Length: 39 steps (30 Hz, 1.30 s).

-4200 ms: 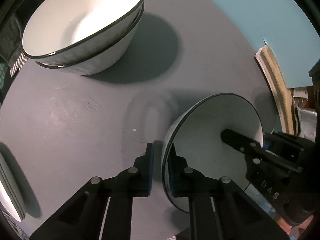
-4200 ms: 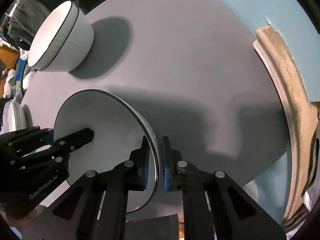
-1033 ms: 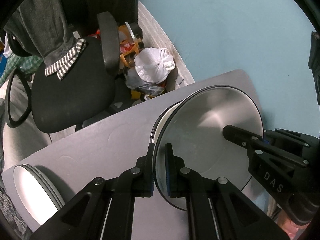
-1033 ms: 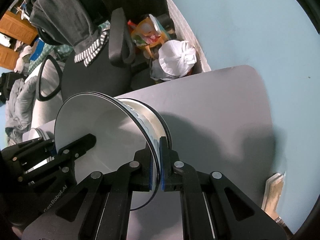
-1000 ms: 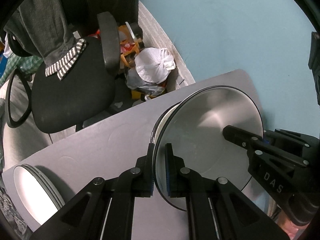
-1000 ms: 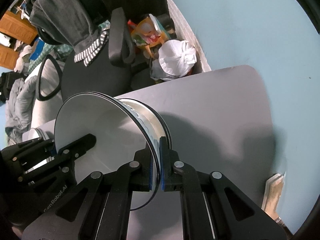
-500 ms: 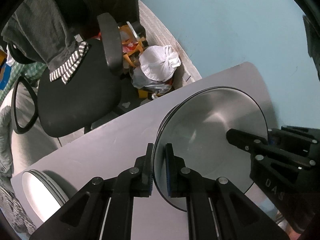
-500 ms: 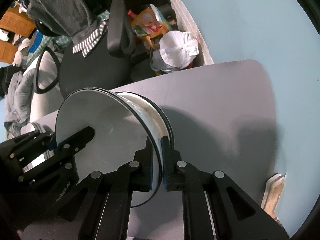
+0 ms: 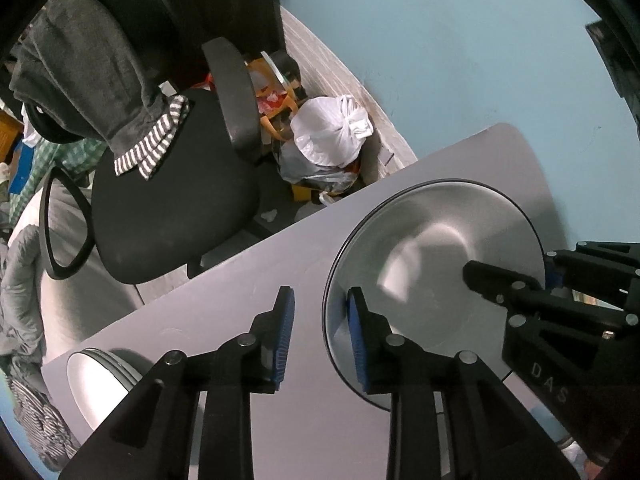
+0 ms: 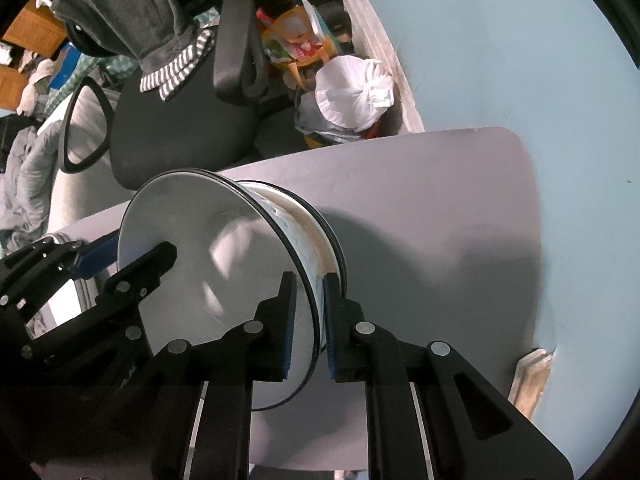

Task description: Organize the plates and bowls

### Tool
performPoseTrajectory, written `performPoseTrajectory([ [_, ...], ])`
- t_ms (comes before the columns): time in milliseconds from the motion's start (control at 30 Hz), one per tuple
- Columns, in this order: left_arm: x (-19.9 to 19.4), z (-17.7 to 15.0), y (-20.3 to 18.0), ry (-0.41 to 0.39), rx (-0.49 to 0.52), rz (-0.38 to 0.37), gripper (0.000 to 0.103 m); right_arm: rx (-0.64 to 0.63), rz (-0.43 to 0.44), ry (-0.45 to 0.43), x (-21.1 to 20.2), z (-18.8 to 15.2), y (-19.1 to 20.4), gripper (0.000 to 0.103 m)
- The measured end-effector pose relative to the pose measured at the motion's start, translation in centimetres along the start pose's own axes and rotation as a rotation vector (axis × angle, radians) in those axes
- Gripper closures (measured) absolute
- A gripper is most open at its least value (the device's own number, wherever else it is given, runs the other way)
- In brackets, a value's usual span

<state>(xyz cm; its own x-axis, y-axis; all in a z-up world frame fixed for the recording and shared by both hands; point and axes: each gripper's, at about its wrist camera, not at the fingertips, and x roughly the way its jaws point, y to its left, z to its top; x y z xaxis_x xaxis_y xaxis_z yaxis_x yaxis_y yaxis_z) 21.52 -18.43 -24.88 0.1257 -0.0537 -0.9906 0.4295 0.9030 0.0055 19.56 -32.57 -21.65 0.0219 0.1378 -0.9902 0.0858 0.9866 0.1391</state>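
A white bowl with a black rim [image 9: 436, 264] [image 10: 208, 256] sits nested in a stack of like bowls [image 10: 316, 240] on the grey table [image 9: 248, 304]. My left gripper [image 9: 320, 336] is open, its fingers on either side of the bowl's rim with a clear gap. My right gripper [image 10: 308, 320] has also opened, its jaws standing a little off the opposite rim. A stack of white plates [image 9: 96, 384] lies at the table's left edge.
A black office chair [image 9: 168, 208] draped with grey clothes stands beyond the table edge. A white plastic bag [image 9: 332, 140] and clutter lie on the floor by the light blue wall [image 9: 460, 60]. A worn wooden edge [image 10: 528, 380] shows at the right.
Both grippers carried the bowl onto the bowl stack, then opened. The left jaws spread wide and the right jaws parted slightly from the rim in the last half second.
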Motion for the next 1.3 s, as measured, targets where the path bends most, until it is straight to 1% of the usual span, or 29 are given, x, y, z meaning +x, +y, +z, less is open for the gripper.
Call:
performPoseTrajectory([
  [67, 0.0, 0.0, 0.0, -0.001, -0.006, -0.002, 0.076, 0.004, 0.011, -0.008, -0.2, -0.1, 0.1, 0.082],
  [133, -0.1, -0.1, 0.2, -0.003, -0.013, -0.004, 0.076, 0.007, 0.012, -0.017, -0.3, -0.2, 0.3, 0.079],
  [367, -0.8, -0.1, 0.6, -0.019, -0.030, -0.016, 0.076, 0.002, -0.008, -0.027, -0.9, -0.1, 0.6, 0.076],
  [400, -1.0, -0.1, 0.7, -0.023, -0.033, -0.021, 0.074, 0.004, -0.011, -0.030, -1.0, -0.1, 0.6, 0.075],
  [467, -1.2, -0.1, 0.7, -0.032, -0.039, -0.029, 0.074, 0.008, -0.030, -0.050, -1.4, -0.1, 0.5, 0.065],
  [500, -1.3, -0.2, 0.7, -0.036, -0.040, -0.026, 0.074, 0.010, -0.032, -0.059, -1.6, -0.2, 0.4, 0.063],
  [633, -1.8, -0.4, 0.8, -0.049, -0.048, -0.038, 0.074, 0.015, -0.040, -0.068, -1.9, -0.2, 0.3, 0.063],
  [800, -3.1, -1.0, 1.4, -0.077, -0.087, -0.067, 0.074, 0.025, -0.047, -0.105, -2.7, -0.9, 0.3, 0.062],
  [833, -3.5, -1.2, 1.5, -0.084, -0.097, -0.076, 0.074, 0.024, -0.052, -0.111, -2.8, -1.0, 0.4, 0.061],
  [900, -4.1, -1.6, 1.7, -0.098, -0.109, -0.084, 0.069, 0.025, -0.066, -0.125, -3.1, -1.2, 0.5, 0.058],
  [967, -4.8, -2.0, 1.8, -0.117, -0.115, -0.081, 0.064, 0.023, -0.082, -0.147, -3.5, -1.6, 0.6, 0.053],
  [1133, -6.8, -3.2, 2.2, -0.170, -0.126, -0.079, 0.055, 0.020, -0.091, -0.189, -4.7, -2.4, 0.7, 0.044],
  [1200, -7.8, -3.6, 2.3, -0.197, -0.127, -0.071, 0.049, 0.016, -0.095, -0.206, -5.3, -2.8, 0.9, 0.044],
  [1300, -9.1, -4.2, 2.4, -0.230, -0.125, -0.064, 0.046, 0.010, -0.095, -0.232, -6.2, -3.3, 1.2, 0.044],
])
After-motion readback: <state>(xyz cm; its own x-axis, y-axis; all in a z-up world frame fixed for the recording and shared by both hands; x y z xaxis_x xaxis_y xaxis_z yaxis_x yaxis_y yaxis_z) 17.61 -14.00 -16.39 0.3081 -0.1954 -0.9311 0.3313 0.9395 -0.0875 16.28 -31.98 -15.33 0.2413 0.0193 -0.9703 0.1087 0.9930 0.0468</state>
